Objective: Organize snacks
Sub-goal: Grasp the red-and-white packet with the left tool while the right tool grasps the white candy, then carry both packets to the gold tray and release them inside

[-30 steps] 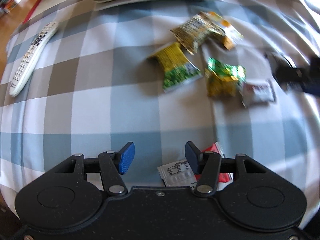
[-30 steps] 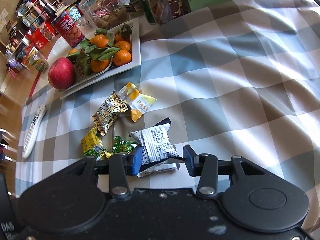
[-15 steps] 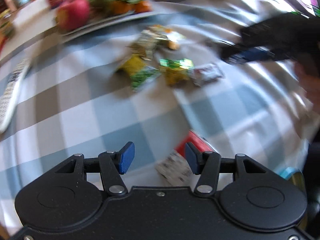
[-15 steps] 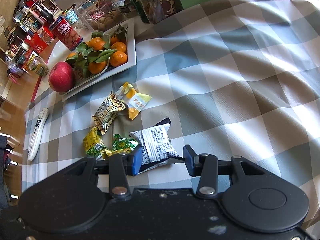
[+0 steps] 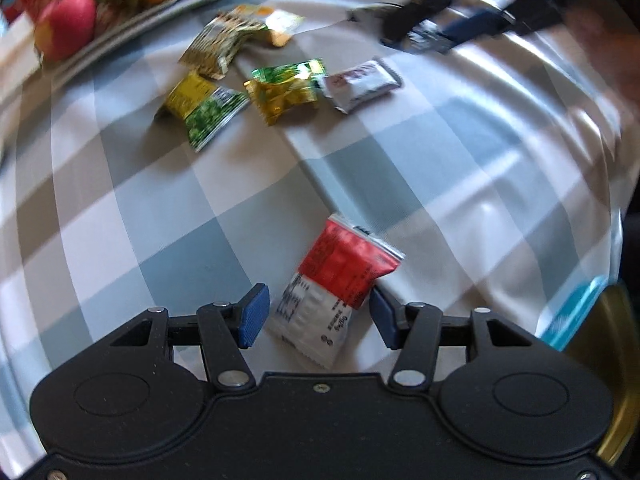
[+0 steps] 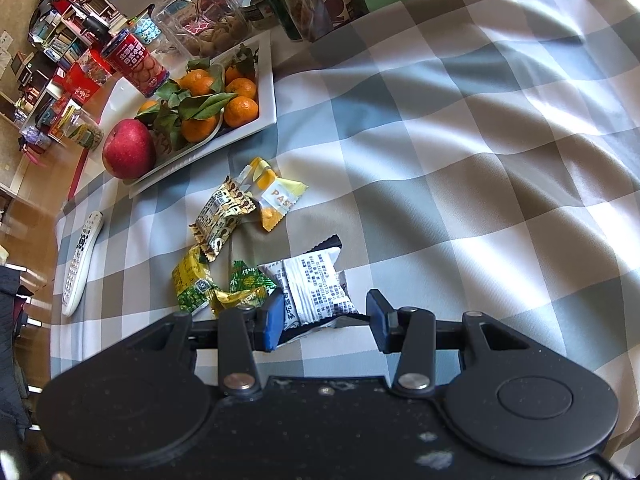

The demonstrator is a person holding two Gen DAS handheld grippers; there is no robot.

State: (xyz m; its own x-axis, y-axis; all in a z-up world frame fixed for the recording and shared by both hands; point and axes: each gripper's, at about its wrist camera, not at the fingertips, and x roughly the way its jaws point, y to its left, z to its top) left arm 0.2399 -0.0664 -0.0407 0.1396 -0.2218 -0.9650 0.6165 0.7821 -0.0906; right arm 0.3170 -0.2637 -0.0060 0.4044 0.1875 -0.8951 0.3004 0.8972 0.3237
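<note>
Here, both grippers spread wide: left gripper (image 5: 318,316) straddles the red-and-white packet (image 5: 334,286) lying apart from the 5-packet cluster, right gripper (image 6: 323,320) brackets the white packet (image 6: 316,292), unpinched; risk: slick wrappers skidding off the tablecloth (image 6: 460,152) if jaws close off-centre.

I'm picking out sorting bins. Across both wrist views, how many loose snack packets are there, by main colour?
Yellow and green: 2, the yellow-green packet and the green-gold packet
Brown patterned: 1, the patterned packet
Yellow and orange: 1, the orange packet
White: 2, the black-print packet and the red-print packet
Red and white: 1, the red packet
Total: 7
</note>
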